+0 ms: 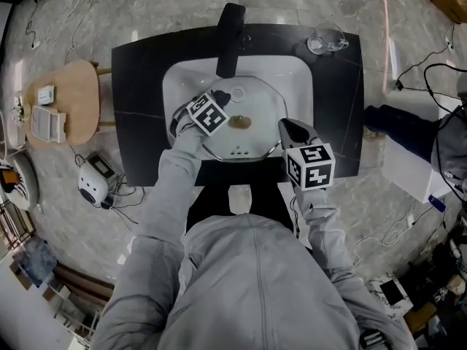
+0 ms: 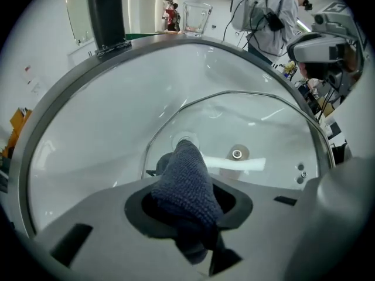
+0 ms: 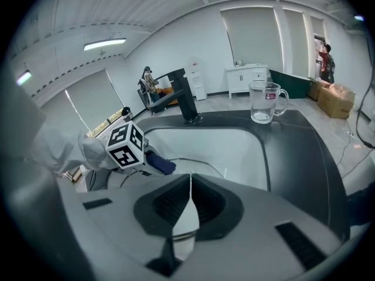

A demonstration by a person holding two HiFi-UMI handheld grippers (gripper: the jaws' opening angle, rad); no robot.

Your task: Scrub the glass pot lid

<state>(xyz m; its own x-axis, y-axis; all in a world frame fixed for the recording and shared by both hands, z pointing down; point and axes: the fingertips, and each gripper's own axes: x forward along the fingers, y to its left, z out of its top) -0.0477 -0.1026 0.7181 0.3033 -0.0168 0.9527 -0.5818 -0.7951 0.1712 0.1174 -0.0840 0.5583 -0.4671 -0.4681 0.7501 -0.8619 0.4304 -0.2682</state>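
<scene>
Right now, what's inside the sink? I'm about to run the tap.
The glass pot lid, with the left gripper holding a dark cloth against it and the right gripper clamping its rim. Whatever lies under the cloth is covered.

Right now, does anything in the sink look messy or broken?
Nothing stands out. The glass lid sits in the sink; the right gripper pinches its rim and the left gripper holds a blue cloth. No spills or cracks show.

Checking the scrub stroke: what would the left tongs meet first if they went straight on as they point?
Likely the glass pot lid, near its knob: the left tongs are shut on a blue cloth whose tip leads that way. Whether it touches is unclear.
</scene>
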